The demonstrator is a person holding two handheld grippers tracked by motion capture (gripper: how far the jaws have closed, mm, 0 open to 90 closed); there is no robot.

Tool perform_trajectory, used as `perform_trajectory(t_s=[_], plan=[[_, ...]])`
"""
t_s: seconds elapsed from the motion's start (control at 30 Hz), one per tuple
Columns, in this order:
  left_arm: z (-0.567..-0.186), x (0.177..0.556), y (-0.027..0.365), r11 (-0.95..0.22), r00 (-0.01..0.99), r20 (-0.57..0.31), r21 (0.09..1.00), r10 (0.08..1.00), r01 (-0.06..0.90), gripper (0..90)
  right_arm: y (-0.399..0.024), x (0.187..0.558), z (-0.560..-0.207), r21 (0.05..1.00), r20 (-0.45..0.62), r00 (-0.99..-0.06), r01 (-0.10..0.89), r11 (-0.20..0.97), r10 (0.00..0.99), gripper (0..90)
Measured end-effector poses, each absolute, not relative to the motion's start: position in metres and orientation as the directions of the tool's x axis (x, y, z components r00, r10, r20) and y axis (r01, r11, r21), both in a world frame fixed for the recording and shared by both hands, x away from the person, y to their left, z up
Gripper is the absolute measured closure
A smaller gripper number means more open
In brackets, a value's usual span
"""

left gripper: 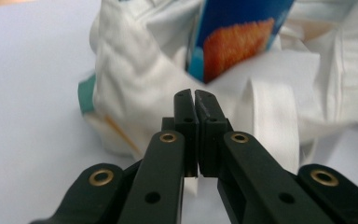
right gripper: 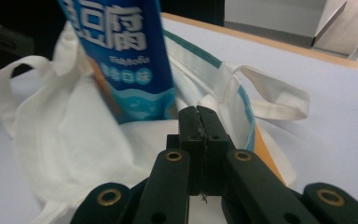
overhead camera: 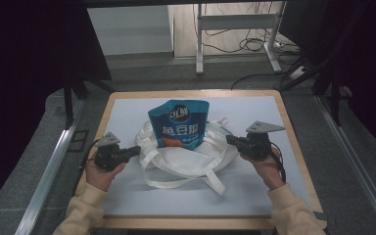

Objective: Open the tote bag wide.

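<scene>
Left gripper (overhead camera: 136, 150): jaws together, nothing between them; tips just short of the bag's left edge, pointing inward; black body, grey three-cornered plate on top, cable trailing to the hand

Left gripper, own view (left gripper: 195, 95): jaws pressed shut, aimed at crumpled white cloth and a flat strap

Right gripper (overhead camera: 229, 139): jaws together, nothing clamped; tips at the bag's right edge, contact not clear; same black body and grey plate

Right gripper, own view (right gripper: 200, 112): jaws closed, a thin seam between the pads, bag rim right behind them

Bag (overhead camera: 186, 159): white cloth tote, slumped and creased, mid-table between the two grippers; long white handles, one looping toward the near edge; teal trim along the rim and an orange patch on the side in the right gripper view

Pouch (overhead camera: 179, 124): standing upright in the bag's mouth, top half above the cloth; deep blue, paler wave band low down, orange-brown food picture; white Chinese characters large across the front, round logo near the top, small Latin line beneath reading roughly "fishtofu", too blurred to be sure

Table (overhead camera: 254, 193): pale grey-blue mat, light wood border
</scene>
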State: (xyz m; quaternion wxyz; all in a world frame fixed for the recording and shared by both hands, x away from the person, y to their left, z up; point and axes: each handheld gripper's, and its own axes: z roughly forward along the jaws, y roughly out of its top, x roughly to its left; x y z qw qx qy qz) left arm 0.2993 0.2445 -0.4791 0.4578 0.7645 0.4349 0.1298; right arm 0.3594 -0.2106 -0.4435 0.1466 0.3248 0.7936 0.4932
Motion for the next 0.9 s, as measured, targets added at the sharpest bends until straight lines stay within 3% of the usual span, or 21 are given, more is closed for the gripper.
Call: perform_trajectory(t_s=[0.23, 0.37, 0.6, 0.7, 0.9], plan=[[-0.486, 0.276, 0.259, -0.182, 0.57, -0.208, 0.814, 0.795, 0.551, 87.8, -0.228, 0.332, -0.441, 0.881, 0.074, -0.753, 0.356, 0.311, 0.653, 86.5], [-0.494, 0.273, 0.261, -0.189, 0.559, -0.209, 0.799, 0.802, 0.57, 84.7, -0.239, 0.321, -0.452, 0.865, 0.07, -0.741, 0.378, 0.329, 0.667, 77.4], [-0.501, 0.271, 0.259, -0.225, 0.538, -0.148, 0.793, 0.83, 0.566, 56.0, -0.247, 0.319, -0.475, 0.833, 0.069, -0.713, 0.426, 0.353, 0.698, 47.8], [-0.502, 0.271, 0.258, -0.234, 0.529, -0.131, 0.79, 0.839, 0.567, 50.1, -0.25, 0.322, -0.479, 0.823, 0.075, -0.693, 0.449, 0.348, 0.717, 45.8], [-0.503, 0.271, 0.257, -0.236, 0.527, -0.126, 0.789, 0.841, 0.567, 46.7, -0.254, 0.325, -0.485, 0.816, 0.077, -0.678, 0.464, 0.344, 0.731, 44.0]])
